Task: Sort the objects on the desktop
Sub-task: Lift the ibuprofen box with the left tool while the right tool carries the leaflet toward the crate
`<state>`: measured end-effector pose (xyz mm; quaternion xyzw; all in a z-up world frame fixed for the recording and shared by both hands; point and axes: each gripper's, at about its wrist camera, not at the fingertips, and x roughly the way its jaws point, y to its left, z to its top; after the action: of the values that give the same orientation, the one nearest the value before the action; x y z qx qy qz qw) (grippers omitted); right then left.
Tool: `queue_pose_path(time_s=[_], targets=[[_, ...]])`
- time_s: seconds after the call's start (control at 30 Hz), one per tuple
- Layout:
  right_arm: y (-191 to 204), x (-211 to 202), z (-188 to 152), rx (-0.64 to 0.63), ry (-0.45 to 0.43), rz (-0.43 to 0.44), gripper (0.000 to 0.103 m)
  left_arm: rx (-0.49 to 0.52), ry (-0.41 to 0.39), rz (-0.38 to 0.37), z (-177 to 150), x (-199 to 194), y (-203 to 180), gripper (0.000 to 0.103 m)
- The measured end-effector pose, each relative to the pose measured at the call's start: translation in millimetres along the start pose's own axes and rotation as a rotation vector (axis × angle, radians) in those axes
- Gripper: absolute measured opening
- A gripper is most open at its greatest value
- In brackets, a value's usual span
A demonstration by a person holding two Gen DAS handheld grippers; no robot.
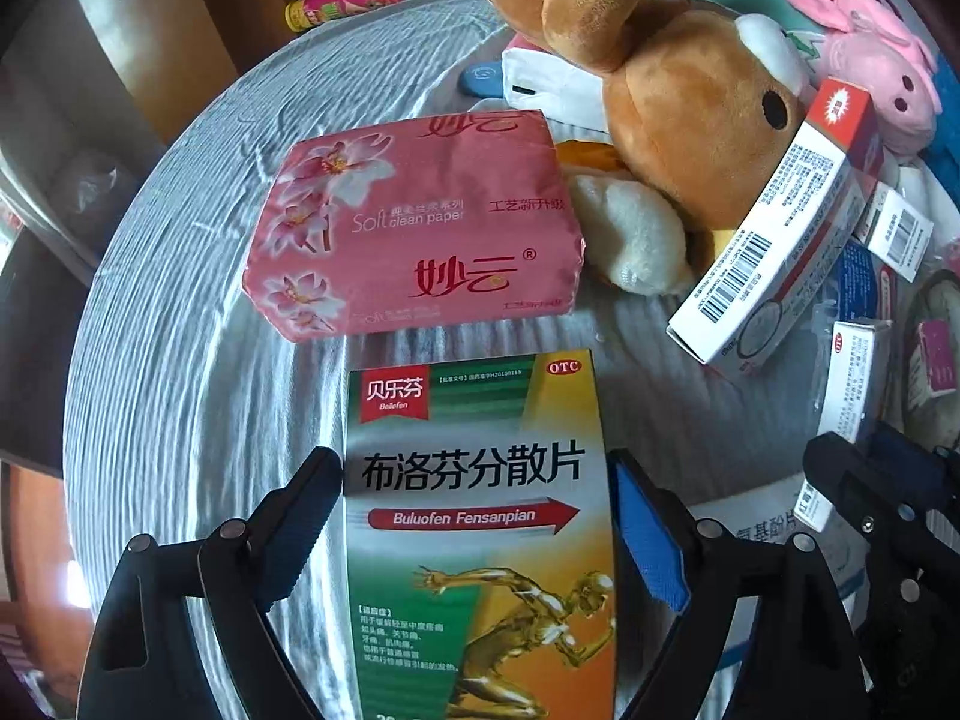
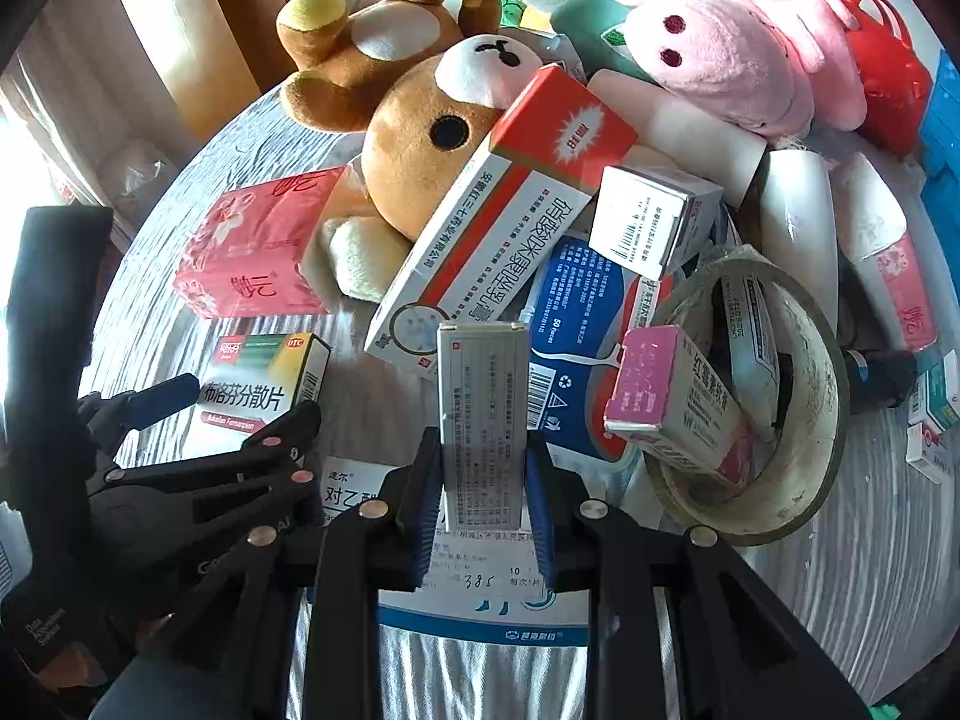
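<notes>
Left gripper (image 1: pixel 474 516) is straddling the green-and-yellow ibuprofen box (image 1: pixel 480 534), fingers spread to box width; left finger looks touching, the blue pad sits at the right edge, contact unclear. Box is lying on the striped cloth (image 1: pixel 198 396), just short of the pink tissue pack (image 1: pixel 414 222). Right gripper (image 2: pixel 483 480) is pinching a narrow grey-white box (image 2: pixel 483 414), holding it upright over the medicine-box pile. Its lower end is hiding between the pads; print is too small to read. The brown bear plush (image 2: pixel 420 138) is sitting half buried under the red-and-white carton (image 2: pixel 504 216).
</notes>
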<state>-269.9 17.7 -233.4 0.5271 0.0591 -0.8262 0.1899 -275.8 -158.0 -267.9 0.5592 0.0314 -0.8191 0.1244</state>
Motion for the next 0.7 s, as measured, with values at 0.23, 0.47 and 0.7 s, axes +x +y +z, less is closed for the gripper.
queue_pose_path(time_s=[0.23, 0.47, 0.7], targets=[[10.7, 3.7, 3.5, -0.018, -0.001, -0.005, 0.026, -0.028, -0.062, 0.002, -6.0, -17.1, 0.5, 0.087], [12.5, -24.3, 11.8, -0.014, -0.071, -0.042, 0.026, -0.042, -0.2, -0.018, -5.2, -89.5, -10.3, 0.087], [13.0, -56.5, 20.8, -0.007, -0.151, -0.083, 0.026, -0.006, -0.339, -0.061, -10.3, -137.6, -26.2, 0.087]])
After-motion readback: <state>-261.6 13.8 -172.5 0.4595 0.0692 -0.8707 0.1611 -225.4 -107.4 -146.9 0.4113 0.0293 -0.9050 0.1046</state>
